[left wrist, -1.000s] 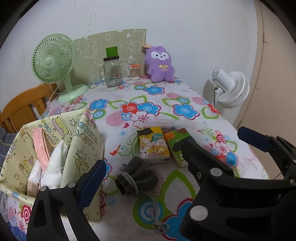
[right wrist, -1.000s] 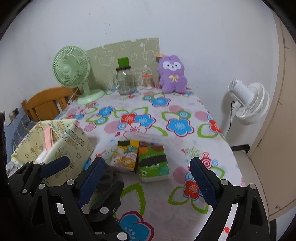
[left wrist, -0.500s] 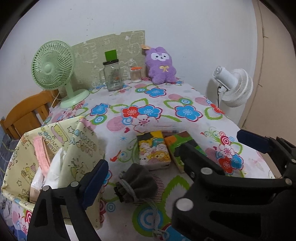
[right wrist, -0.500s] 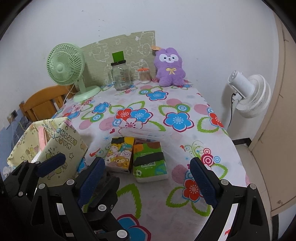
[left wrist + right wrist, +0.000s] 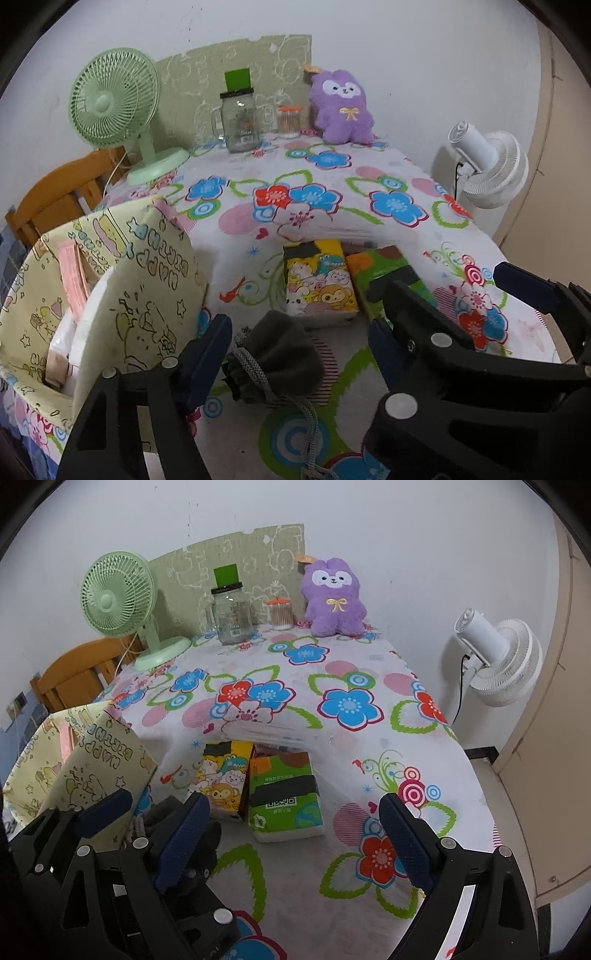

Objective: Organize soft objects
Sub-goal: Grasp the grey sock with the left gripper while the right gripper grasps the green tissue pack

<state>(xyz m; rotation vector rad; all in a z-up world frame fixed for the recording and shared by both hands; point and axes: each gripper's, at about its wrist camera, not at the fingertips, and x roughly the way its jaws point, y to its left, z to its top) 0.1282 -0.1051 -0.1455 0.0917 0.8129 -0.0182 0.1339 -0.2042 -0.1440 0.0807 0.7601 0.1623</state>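
Note:
A grey drawstring pouch point(image 5: 275, 356) lies on the flowered tablecloth point(image 5: 325, 192) between the fingers of my open left gripper point(image 5: 295, 354). Behind it lie a yellow cartoon tissue pack point(image 5: 319, 282) and a green tissue pack point(image 5: 282, 794). A yellow fabric basket point(image 5: 110, 280) with white and pink items stands at the left. A purple plush toy point(image 5: 332, 598) sits at the far edge. My right gripper point(image 5: 291, 838) is open and empty, above the table in front of the green pack. The left gripper shows in the right wrist view point(image 5: 147, 816), hiding most of the pouch.
A green desk fan point(image 5: 118, 110), a glass jar point(image 5: 240, 122) and a small swab jar point(image 5: 290, 120) stand at the back. A white floor fan point(image 5: 498, 657) stands right of the table. A wooden chair point(image 5: 77, 672) is at the left.
My left gripper has moved forward and down so its fingers now flank the grey pouch. My right gripper has edged forward toward the green tissue pack.

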